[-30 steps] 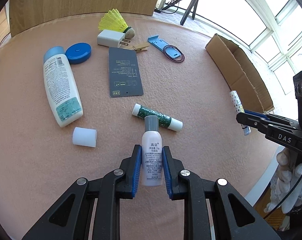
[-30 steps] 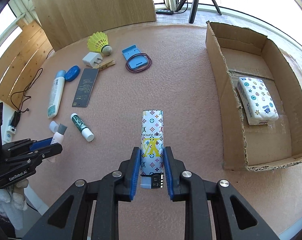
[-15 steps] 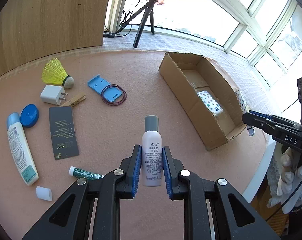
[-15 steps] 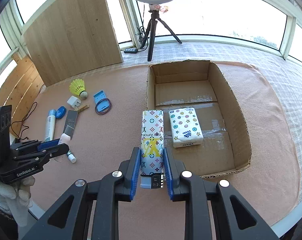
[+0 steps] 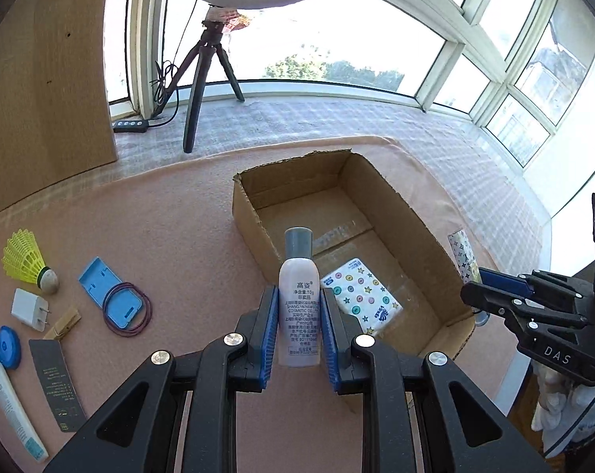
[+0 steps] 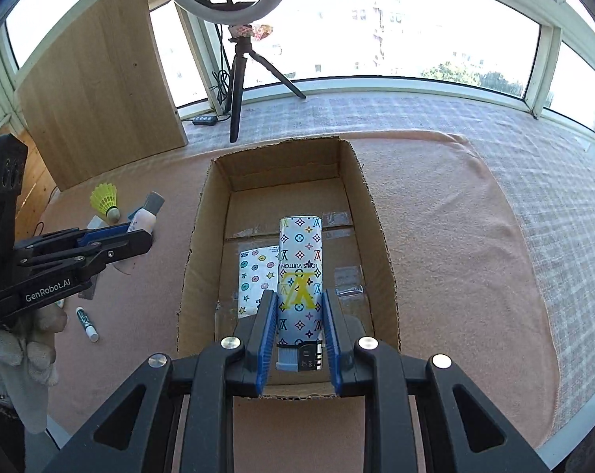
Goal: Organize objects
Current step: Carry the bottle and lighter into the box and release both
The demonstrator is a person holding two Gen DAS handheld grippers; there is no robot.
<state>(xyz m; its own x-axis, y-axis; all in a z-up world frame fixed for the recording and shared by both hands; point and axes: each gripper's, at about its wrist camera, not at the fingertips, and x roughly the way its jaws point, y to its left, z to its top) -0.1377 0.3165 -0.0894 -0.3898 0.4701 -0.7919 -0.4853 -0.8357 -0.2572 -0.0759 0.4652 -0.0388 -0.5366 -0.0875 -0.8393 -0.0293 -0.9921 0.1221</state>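
The fingers of the left gripper point(image 5: 299, 329) clamped a small spray bottle point(image 5: 300, 307), and the right gripper point(image 6: 299, 333) pinched a patterned lighter point(image 6: 300, 276); both hung above the cardboard box point(image 6: 203, 236), presumably for dropping beside the tissue pack point(image 6: 256, 276).

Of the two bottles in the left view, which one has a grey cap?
The small pale bottle gripped upright in the left hand-held gripper has it. The long white bottle lying flat on the pink cloth has a light blue cap.

Glazed home balcony: wraparound windows point(image 6: 415, 19), ring-light tripod point(image 6: 238, 79).
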